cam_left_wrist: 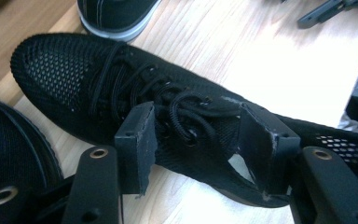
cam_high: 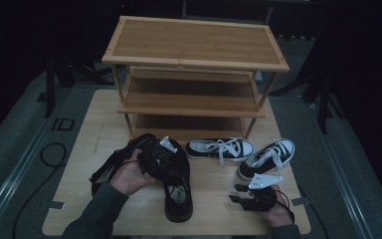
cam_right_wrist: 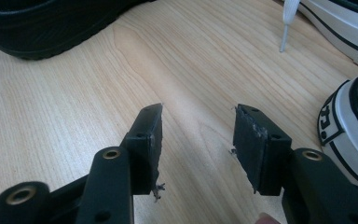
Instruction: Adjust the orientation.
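A black mesh lace-up shoe (cam_high: 178,199) (cam_left_wrist: 74,79) lies on the wooden table (cam_high: 99,129), toe toward the rack. My left gripper (cam_high: 168,162) (cam_left_wrist: 198,140) hangs over its laced upper. Its jaws are open and straddle the laces and tongue, with the pads (cam_left_wrist: 137,144) close beside the mesh. A second black mesh shoe (cam_high: 110,167) (cam_left_wrist: 9,144) sits to its left, partly behind my left hand. My right gripper (cam_high: 235,193) (cam_right_wrist: 198,126) rests low near the table's front right, open over bare wood with nothing between its pads.
A three-shelf bamboo rack (cam_high: 194,45) stands at the back of the table. Two black-and-white canvas sneakers (cam_high: 220,148) (cam_high: 267,158) lie in front of it at the right; one sneaker's heel (cam_right_wrist: 349,121) is close to my right gripper. A dark floor surrounds the table.
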Motion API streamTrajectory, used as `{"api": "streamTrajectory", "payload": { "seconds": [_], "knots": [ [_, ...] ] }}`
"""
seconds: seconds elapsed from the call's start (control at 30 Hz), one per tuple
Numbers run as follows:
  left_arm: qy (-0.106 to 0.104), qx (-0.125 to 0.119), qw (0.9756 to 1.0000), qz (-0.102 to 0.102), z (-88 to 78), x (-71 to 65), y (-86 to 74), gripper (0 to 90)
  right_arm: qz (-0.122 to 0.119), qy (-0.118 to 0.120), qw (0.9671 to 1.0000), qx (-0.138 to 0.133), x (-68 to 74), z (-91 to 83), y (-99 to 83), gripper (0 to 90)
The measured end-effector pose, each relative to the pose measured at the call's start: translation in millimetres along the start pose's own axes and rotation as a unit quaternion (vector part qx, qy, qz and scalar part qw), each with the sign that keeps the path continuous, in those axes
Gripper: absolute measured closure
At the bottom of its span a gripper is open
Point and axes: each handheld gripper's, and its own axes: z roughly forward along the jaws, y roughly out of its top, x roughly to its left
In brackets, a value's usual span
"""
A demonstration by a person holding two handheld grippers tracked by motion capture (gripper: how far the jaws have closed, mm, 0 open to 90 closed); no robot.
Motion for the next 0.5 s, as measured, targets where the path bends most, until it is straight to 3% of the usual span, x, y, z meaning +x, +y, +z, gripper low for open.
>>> {"api": "streamTrajectory", "payload": {
  "seconds": [0.17,0.2,0.33,0.5],
  "knots": [
    [-0.01,0.01,0.9998,-0.017,1.7,2.7,-4.0,58.5,0.0,-0.002,1.0,0.0,-0.8,-0.8,-1.0,51.9],
    [-0.014,0.01,0.9997,-0.017,0.7,2.8,-4.9,64.2,0.0,-0.003,1.0,0.0,-1.0,-0.9,-1.3,51.8],
    [-0.008,0.014,0.9998,-0.015,-2.7,2.3,-8.1,76.3,0.0,-0.004,1.0,0.0,-1.1,-1.5,-2.0,51.9],
    [-0.002,0.015,0.9997,-0.021,-6.0,5.1,-11.7,83.0,0.001,-0.005,1.0,0.0,-1.6,-2.6,-2.8,51.9]
  ]
}}
